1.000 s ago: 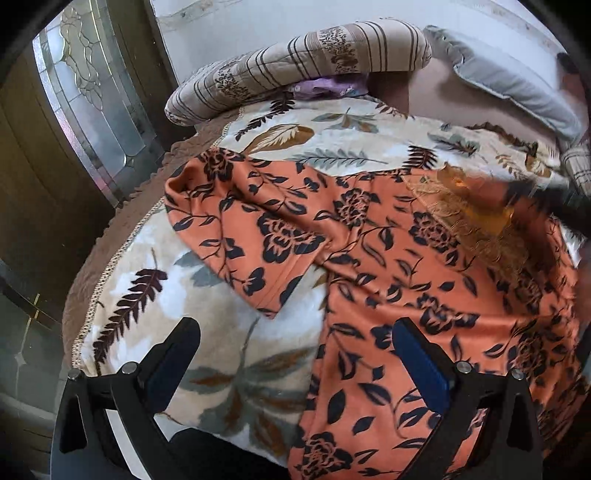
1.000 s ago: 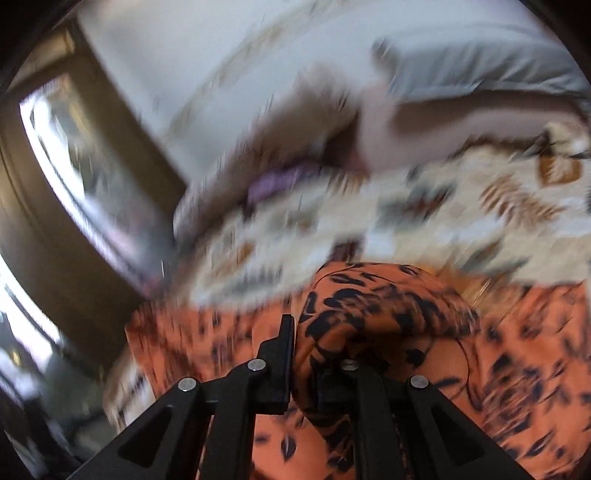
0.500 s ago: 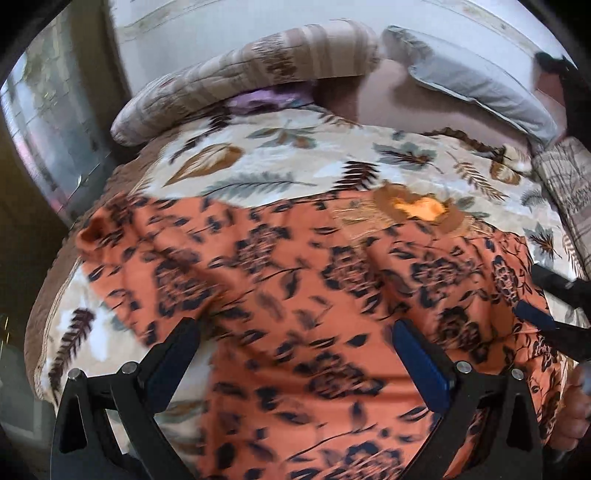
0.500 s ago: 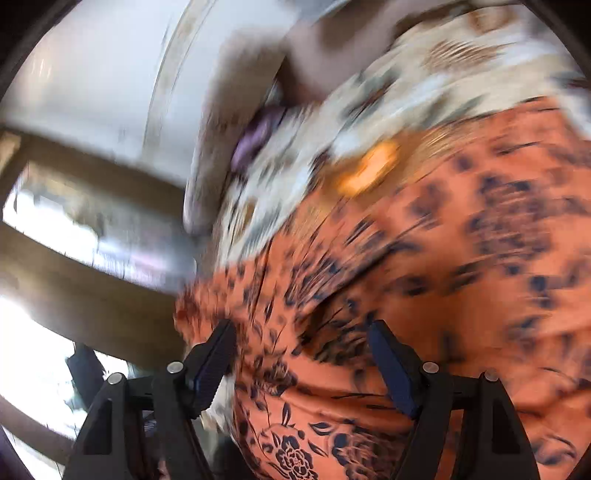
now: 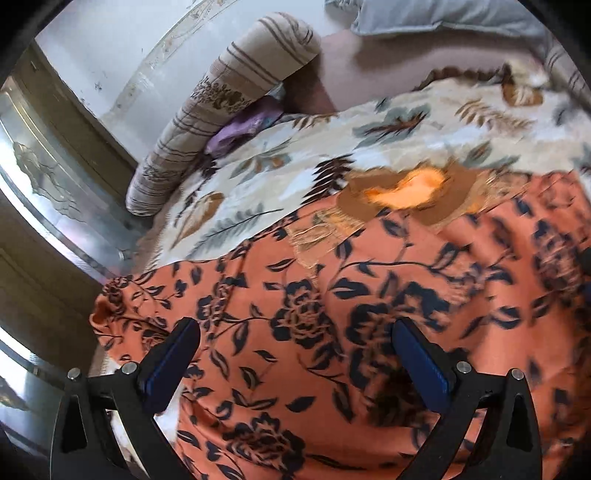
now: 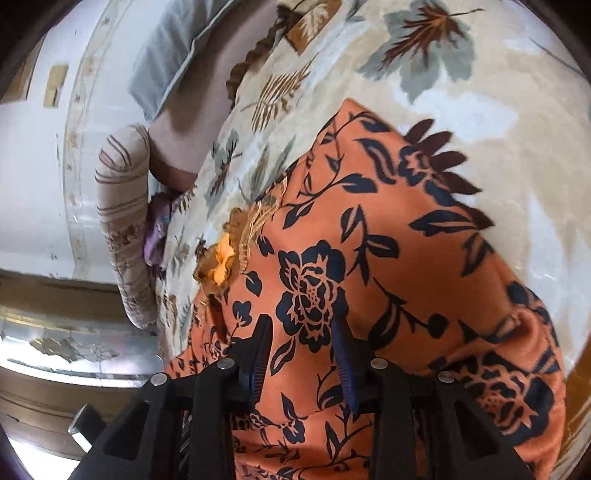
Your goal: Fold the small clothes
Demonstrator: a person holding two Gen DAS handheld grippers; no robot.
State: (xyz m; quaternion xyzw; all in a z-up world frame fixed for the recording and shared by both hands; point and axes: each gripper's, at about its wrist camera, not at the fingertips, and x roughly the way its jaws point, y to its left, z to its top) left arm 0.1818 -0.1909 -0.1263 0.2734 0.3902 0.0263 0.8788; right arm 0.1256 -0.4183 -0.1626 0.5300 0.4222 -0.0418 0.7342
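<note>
The orange garment with navy flower print lies spread on the leaf-patterned cream blanket of a bed, neckline w/ gold embroidery toward the pillows. One side looks turned in already; bulk of folding prob. still left. Left gripper hovers over the cloth w/ jaws wide apart, nothing pinched. Right gripper has jaws closing, cloth between them, pads not yet clearly pressing.

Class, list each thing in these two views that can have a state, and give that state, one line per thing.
Orange floral garment: spread on the leaf-print blanket, not yet folded.
Left claw: open, above the garment.
Right claw: closing, garment fabric between its fingers.
Striped bolster: lying along the blanket's edge.
Grey pillow: lying flat.
</note>
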